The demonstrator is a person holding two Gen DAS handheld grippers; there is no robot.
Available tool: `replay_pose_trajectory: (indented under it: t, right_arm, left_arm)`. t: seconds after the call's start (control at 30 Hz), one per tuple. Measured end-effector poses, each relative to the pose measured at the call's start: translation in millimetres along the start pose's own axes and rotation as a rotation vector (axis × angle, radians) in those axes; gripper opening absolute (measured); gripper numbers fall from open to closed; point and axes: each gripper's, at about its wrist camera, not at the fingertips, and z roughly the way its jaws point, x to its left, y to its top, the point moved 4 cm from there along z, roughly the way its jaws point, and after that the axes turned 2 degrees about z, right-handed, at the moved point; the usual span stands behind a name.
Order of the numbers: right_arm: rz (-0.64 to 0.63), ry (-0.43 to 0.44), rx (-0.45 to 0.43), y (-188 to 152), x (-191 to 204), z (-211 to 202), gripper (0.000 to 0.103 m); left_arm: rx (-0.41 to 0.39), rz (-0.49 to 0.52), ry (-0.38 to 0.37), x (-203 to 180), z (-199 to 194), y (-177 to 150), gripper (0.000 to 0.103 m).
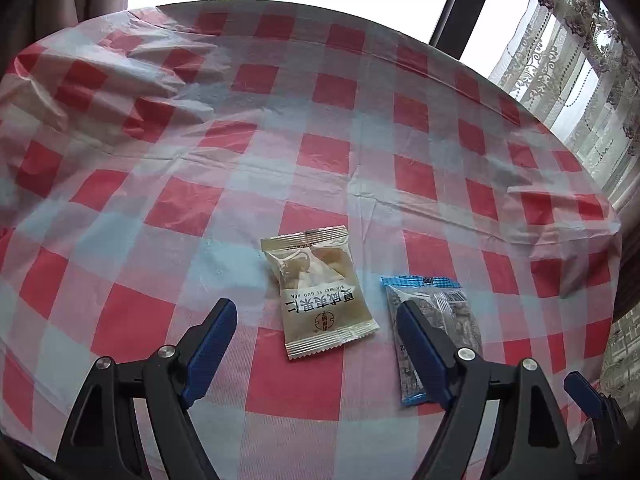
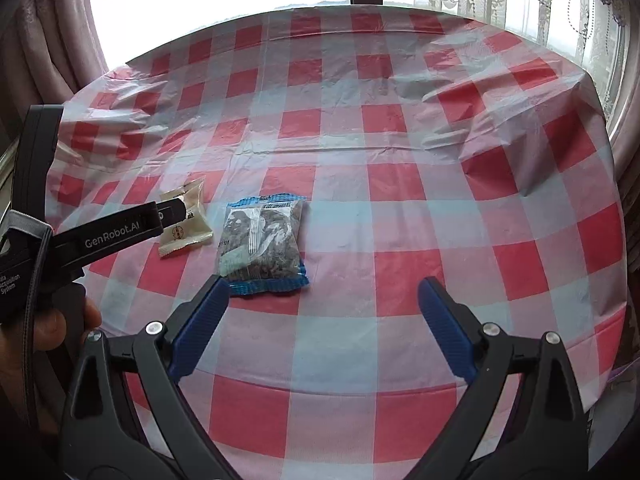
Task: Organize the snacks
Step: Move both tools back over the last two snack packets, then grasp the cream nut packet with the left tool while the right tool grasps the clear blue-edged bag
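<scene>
Two snack packets lie flat on a round tabletop (image 1: 320,80) under a red-and-white checked plastic cloth, side by side and just apart. In the left wrist view the beige packet (image 1: 319,291) sits a little below the middle of the frame, above and between the two blue pads of the left tongs (image 1: 318,308), nearer the right pad than the left; its lower end reaches down level with the pad tips, and neither pad touches it. Those tongs stand spread wide. The blue-edged packet (image 1: 430,332) of dark pieces lies to the right of the beige one, and the right pad of the left tongs crosses in front of its left side, so part of it is hidden; whether the pad touches it I cannot tell. A blue pad tip of the other tongs shows at the lower right edge of that frame. In the right wrist view the blue-edged packet (image 2: 262,242) lies left of centre, just above the left pad of the right tongs (image 2: 324,286), its lower left corner close over that pad's tip; the beige packet (image 2: 186,218) is further left, partly covered by a black finger of the left tongs (image 2: 120,230) that reaches in from the left edge. The right tongs are spread wide too, with nothing but cloth between the pads. A hand (image 2: 48,332) grips the left tool at the lower left of the frame. Curtains and a bright window fill the top of both views.
</scene>
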Motion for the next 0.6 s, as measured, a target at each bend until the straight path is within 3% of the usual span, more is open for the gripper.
replay_pose_trajectory:
  t: [0.23, 0.3, 0.4, 0.6]
  right_arm:
    - [-0.020, 0.013, 0.036, 2.5, 9.9, 19.8, 0.096]
    - [-0.028, 0.015, 0.043, 3.6, 13.8, 25.1, 0.096]
    - [-0.038, 0.023, 0.055, 5.1, 19.8, 33.2, 0.096]
    - [-0.057, 0.024, 0.078, 8.7, 30.7, 49.1, 0.096]
  left_arm:
    - [0.064, 0.046, 0.019, -6.1, 32.4, 7.2, 0.077]
    - [0.079, 0.064, 0.013, -5.8, 38.7, 6.9, 0.070]
    - [0.064, 0.112, 0.019, -6.1, 40.7, 8.9, 0.058]
    - [0.049, 0.175, 0.003, -2.0, 39.5, 6.5, 0.054]
